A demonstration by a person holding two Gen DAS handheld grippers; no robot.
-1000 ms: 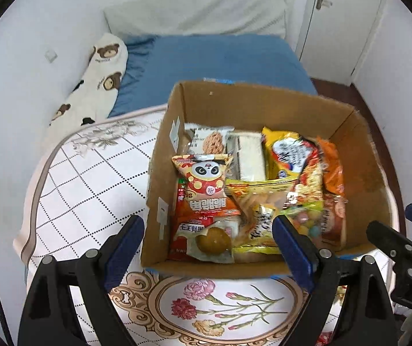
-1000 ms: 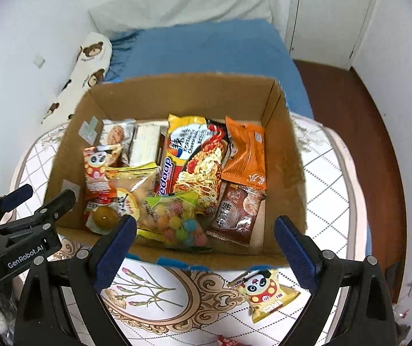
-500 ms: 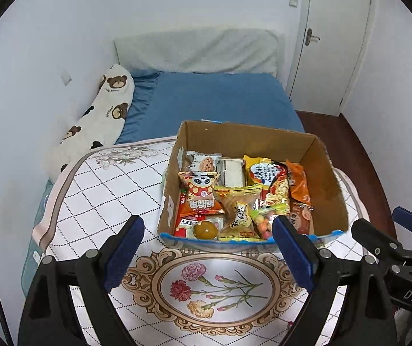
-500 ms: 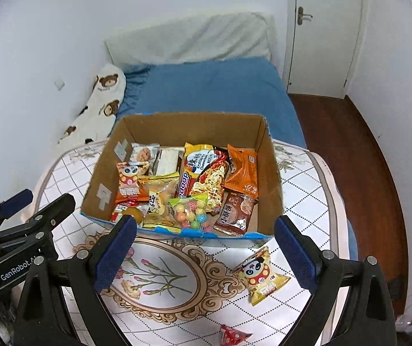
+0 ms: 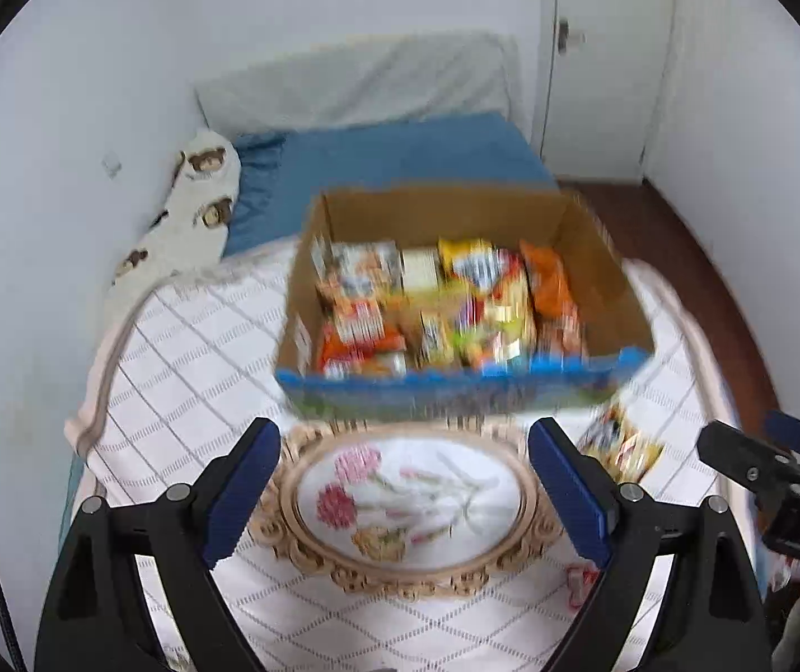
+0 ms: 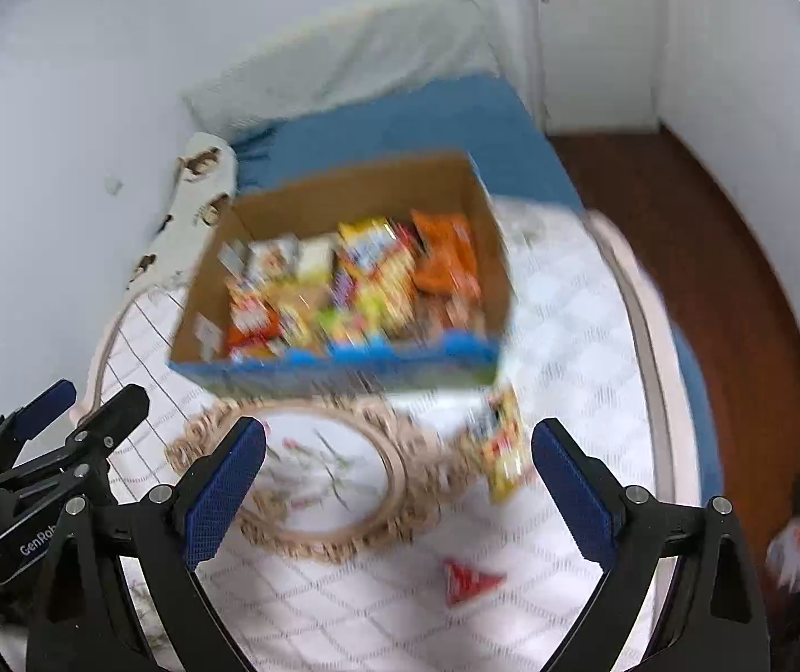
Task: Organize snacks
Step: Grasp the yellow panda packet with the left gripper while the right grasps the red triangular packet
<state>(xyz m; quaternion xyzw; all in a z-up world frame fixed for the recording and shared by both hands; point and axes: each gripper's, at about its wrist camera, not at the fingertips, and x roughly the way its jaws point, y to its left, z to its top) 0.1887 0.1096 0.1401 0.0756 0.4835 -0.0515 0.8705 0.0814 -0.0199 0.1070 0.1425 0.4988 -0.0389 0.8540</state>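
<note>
My left gripper [image 5: 404,481] stands wide open with nothing between its blue pads [image 5: 243,490], hanging over the flowered oval on the tablecloth [image 5: 187,336]. My right gripper [image 6: 398,484] is spread just as wide and holds nothing either; its pads [image 6: 573,490] hang above the cloth. The cardboard box [image 5: 595,257] sits on the table beyond both grippers, packed with snack packets [image 5: 439,308], while a yellow packet [image 6: 503,456] lies loose on the cloth just in front of the box's right corner and a small red packet [image 6: 469,582] lies nearer me, between my right fingers. Both views are smeared by motion, so I cannot read any label or tell the packets in the box apart. Something pale lies on the floor at the right edge of the right view, too blurred to name. Compared with a second ago, the box looks smaller and farther off, and the bed [image 5: 400,151] and door [image 5: 601,56] behind it show more fully.
</note>
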